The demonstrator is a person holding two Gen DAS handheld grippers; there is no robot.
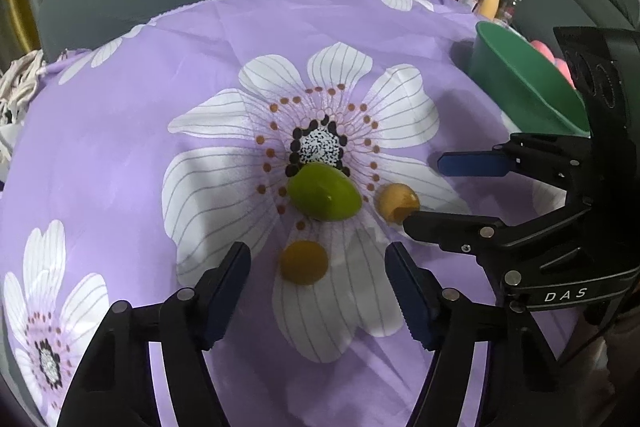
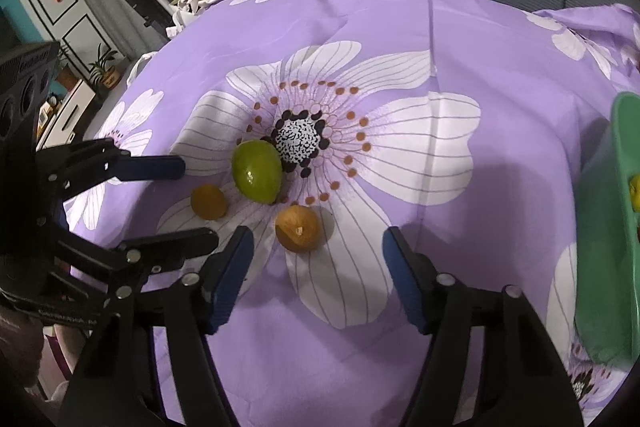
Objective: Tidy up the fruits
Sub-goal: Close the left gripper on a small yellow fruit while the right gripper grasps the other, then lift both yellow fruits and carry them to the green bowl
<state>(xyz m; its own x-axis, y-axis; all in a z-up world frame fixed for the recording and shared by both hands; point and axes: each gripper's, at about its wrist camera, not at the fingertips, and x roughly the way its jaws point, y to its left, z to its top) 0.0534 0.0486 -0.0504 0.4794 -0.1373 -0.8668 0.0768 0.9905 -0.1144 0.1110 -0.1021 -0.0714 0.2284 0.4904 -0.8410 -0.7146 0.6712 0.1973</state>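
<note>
Fruit lies just ahead of each half-open, empty gripper: left gripper (image 1: pixel 318 287) faces the small yellow fruit (image 1: pixel 304 262) at lower centre, right gripper (image 2: pixel 318 267) the brown fruit (image 2: pixel 298 228).

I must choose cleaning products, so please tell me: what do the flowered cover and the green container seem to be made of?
The flowered cover looks like thin woven fabric with a slight sheen, possibly polyester or cotton: it shows creases and soft folds. The green container looks like moulded plastic, smooth and matte, with a thin even rim; plastic is only my best guess.
</note>
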